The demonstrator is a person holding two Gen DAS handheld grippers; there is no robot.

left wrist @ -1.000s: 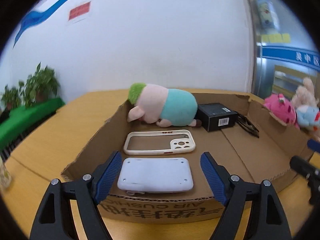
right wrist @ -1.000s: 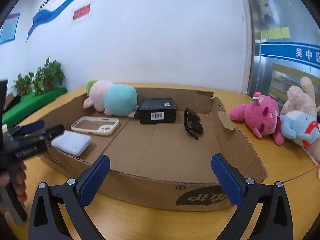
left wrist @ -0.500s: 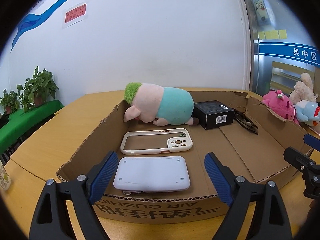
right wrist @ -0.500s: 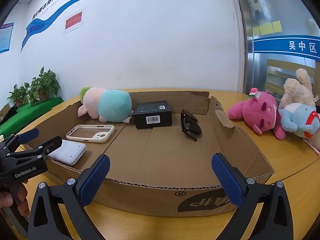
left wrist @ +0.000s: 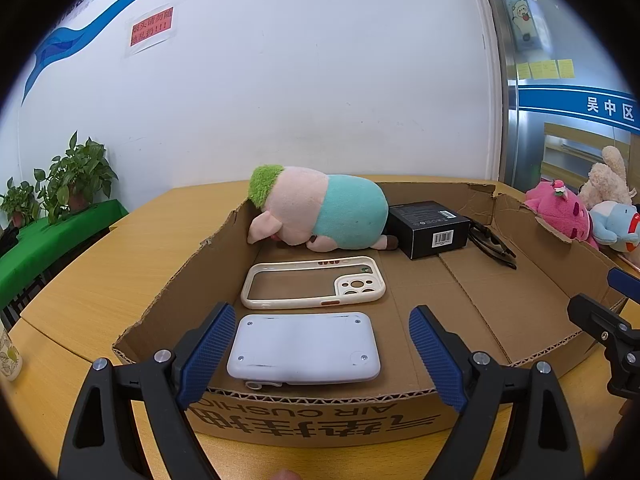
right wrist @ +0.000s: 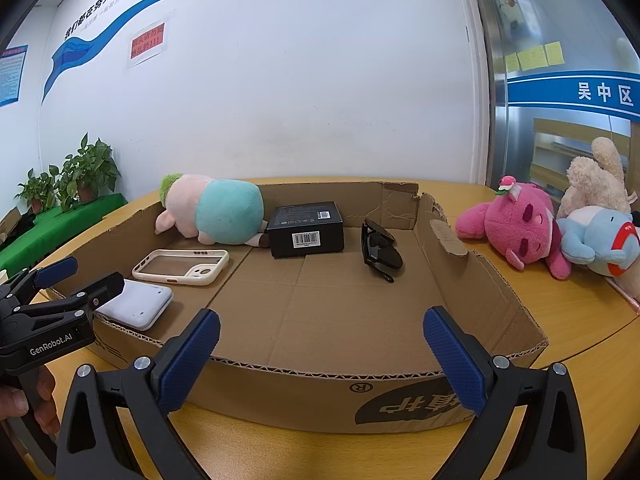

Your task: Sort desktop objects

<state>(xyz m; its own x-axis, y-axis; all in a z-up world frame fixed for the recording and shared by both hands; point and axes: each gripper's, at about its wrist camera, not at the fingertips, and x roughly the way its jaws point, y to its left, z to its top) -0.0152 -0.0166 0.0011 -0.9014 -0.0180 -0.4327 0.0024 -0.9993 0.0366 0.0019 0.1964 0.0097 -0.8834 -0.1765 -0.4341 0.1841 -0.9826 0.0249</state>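
A shallow cardboard box (left wrist: pixel 320 416) (right wrist: pixel 304 392) lies on the wooden table. Inside are a white flat device (left wrist: pixel 304 348) (right wrist: pixel 136 304), a cream phone case (left wrist: pixel 314 284) (right wrist: pixel 180 266), a pig plush in a teal shirt (left wrist: pixel 320 212) (right wrist: pixel 216 208), a black carton (left wrist: pixel 430 228) (right wrist: pixel 306 228) and dark sunglasses (left wrist: pixel 492 248) (right wrist: pixel 380 250). My left gripper (left wrist: pixel 320 309) (right wrist: pixel 84 276) hovers open at the box's near left corner, above the white device, holding nothing. My right gripper (right wrist: pixel 321 313) (left wrist: pixel 600 294) stands open and empty over the near wall.
Right of the box, a pink plush (right wrist: pixel 516 228), a blue plush (right wrist: pixel 600 240) and a beige plush (right wrist: pixel 596 180) lie on the table. Potted plants (left wrist: pixel 68 184) stand far left on a green surface. A cup (left wrist: pixel 8 356) sits at the table's left edge.
The left gripper's jaws have spread slightly wider. Both hands have stayed where they were, and nothing in the box has moved.
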